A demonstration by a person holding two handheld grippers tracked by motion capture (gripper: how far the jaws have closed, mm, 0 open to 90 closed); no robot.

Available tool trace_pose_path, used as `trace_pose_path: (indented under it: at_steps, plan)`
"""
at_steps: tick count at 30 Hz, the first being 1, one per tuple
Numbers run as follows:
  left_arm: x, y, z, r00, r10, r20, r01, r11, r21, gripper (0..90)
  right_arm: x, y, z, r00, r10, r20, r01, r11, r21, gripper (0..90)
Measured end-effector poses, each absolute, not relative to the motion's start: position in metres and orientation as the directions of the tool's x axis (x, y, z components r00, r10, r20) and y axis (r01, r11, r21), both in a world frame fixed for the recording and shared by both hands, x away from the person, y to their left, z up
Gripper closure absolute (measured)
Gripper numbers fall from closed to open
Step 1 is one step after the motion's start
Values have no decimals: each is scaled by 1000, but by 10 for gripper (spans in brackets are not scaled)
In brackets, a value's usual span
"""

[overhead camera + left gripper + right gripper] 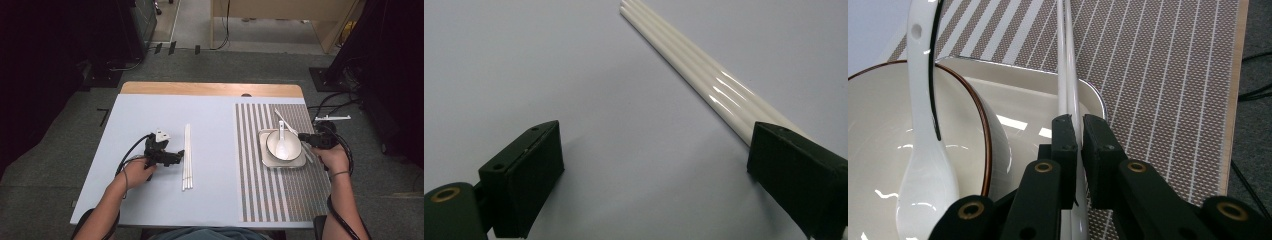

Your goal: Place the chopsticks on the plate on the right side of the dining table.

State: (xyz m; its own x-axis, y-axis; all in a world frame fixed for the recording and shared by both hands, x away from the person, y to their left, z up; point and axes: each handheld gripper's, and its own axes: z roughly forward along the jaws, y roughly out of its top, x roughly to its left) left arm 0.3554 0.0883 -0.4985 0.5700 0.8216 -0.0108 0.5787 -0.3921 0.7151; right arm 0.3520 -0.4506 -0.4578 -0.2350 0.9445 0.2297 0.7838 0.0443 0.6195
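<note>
Several white chopsticks [187, 156] lie side by side on the light blue mat [150, 115], and run diagonally in the left gripper view [704, 80]. My left gripper [180, 156] [654, 165] is open just left of them, low over the mat, with one jaw in front of their near stretch. My right gripper [303, 142] [1077, 122] is shut on a pair of white chopsticks [287, 124] [1068, 60] that lies across the right rim of a square white plate [265, 159] [1038, 100]. On the plate stands a brown-rimmed bowl [295, 150] [878, 150] holding a white spoon [281, 142] [923, 100].
A striped brown-and-white placemat [260, 195] [1158, 75] covers the table's right half under the plate. A wooden strip [210, 89] edges the table's far side. Cables trail from both grippers; dark equipment stands on the floor around the table.
</note>
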Motion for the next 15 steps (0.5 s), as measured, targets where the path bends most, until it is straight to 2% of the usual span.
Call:
trace_pose_path:
  at_steps: [15]
  plan:
    - [355,88,-498,570,822,-10,579,-392,715,78,352,-453,-461,-231,943,242,788,35,615,842]
